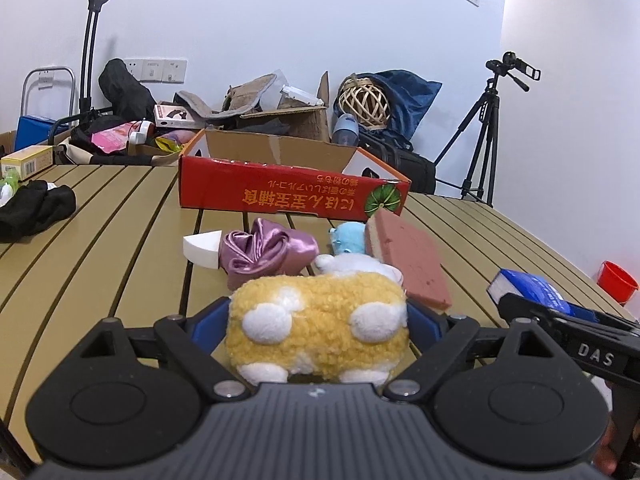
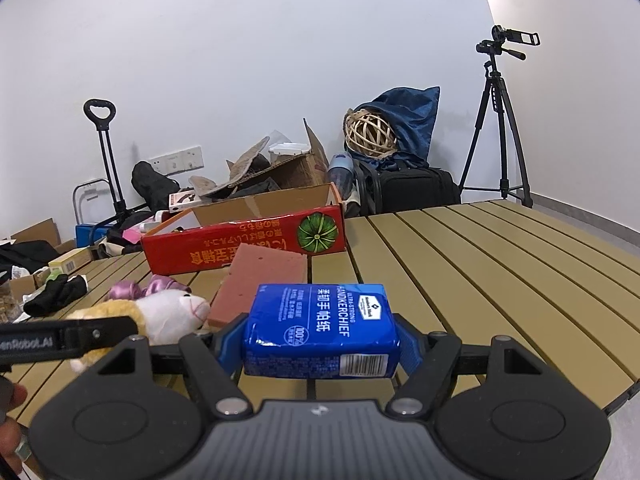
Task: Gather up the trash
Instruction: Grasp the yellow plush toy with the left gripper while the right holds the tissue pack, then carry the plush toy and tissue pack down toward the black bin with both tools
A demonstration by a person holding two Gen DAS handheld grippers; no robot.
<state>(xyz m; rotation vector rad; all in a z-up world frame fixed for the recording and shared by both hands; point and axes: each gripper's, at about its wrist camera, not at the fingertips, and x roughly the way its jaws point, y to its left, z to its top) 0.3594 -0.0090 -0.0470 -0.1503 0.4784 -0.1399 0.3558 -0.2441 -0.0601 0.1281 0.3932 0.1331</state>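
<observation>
**Both jaws closed on held items above slatted table**

The jaws of the left gripper are closed on a yellow plush toy with white patches; its blue pads press both flanks. The jaws of the right gripper clamp a blue plastic-wrapped handkerchief tissue pack across its short sides.

Concealment: the toy's white head shows only in the right wrist view; in the left wrist view its body blocks most of it. Whether the toy rests on the table cannot be told. A small light-blue plush is mostly hidden behind the toy and a pink rectangular sponge block.

Surface: a tan slatted table carries the open red cardboard box with a green pumpkin print, a crumpled mauve satin cloth, a white wedge sponge and a black cloth.

Room: white wall, clutter behind the table, a black camera tripod at right.
</observation>
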